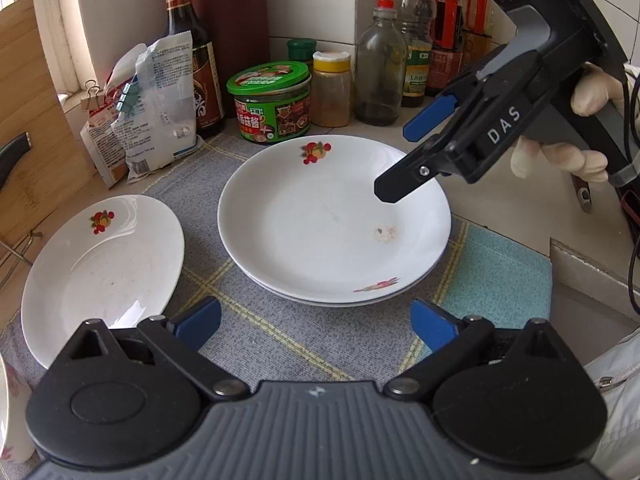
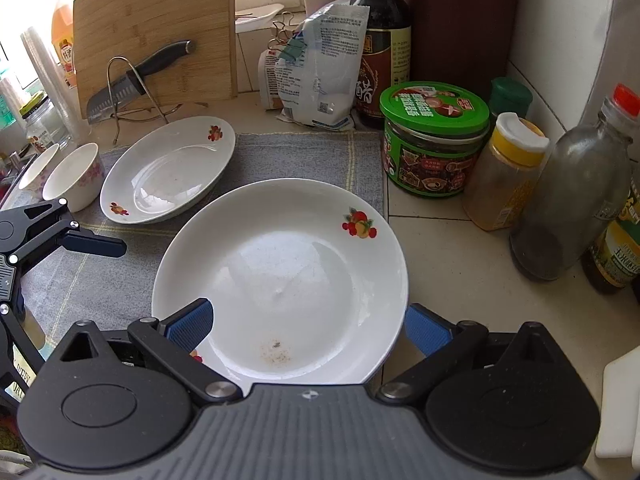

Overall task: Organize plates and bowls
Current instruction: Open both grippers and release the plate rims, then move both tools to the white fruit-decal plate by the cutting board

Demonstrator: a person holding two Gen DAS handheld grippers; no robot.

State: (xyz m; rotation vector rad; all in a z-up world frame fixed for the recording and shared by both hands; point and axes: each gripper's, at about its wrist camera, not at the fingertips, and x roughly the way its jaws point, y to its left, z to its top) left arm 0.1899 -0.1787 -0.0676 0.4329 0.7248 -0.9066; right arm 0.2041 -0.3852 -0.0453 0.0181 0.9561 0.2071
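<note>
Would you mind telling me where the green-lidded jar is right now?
The green-lidded jar stands at the back of the counter, just beyond the stacked plates, between the dark sauce bottle and the yellow-capped spice jar.

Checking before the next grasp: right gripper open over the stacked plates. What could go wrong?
1. The right gripper straddles the top plate; closing could pinch only the thin rim, and it may slip.
2. The jar and bottles stand close; a swing could topple them.
</note>
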